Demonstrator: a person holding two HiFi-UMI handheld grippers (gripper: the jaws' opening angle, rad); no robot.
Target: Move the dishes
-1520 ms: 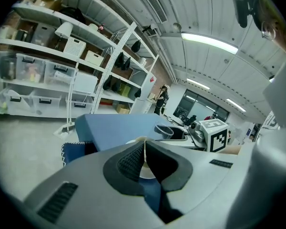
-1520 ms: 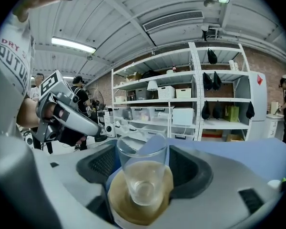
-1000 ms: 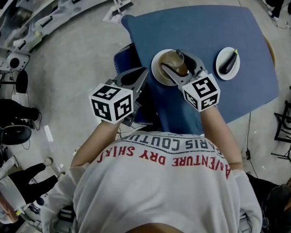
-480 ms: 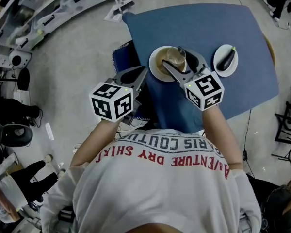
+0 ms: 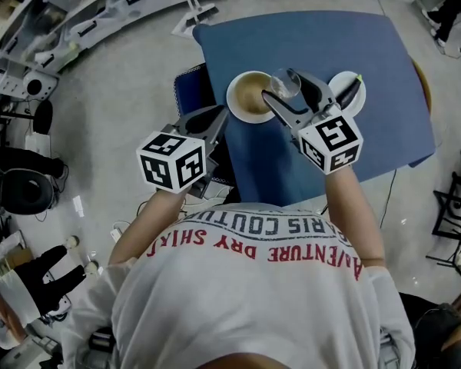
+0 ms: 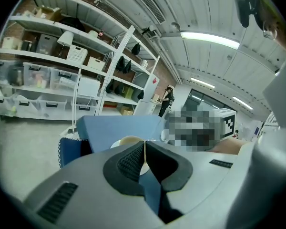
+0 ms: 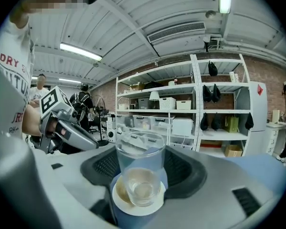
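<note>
Right claw (image 5: pixel 286 89) is clamped on a clear glass (image 7: pixel 139 161), one jaw on each side, and the glass is upright. From the head view it sits over the right edge of the tan plate (image 5: pixel 244 100) on the blue counter (image 5: pixel 330 37). In the right gripper view you can see that plate through the bottom of the glass. It looks lifted off the plate, but I can't say for sure. Just right of it is a smaller white plate (image 5: pixel 339 81) with an eggplant (image 5: pixel 352 91) on it, partly hidden behind the claw. Left claw (image 6: pixel 144 149) is closed with nothing in it, pads together, hanging off the counter's near left edge and pointing toward the tan plate.
</note>
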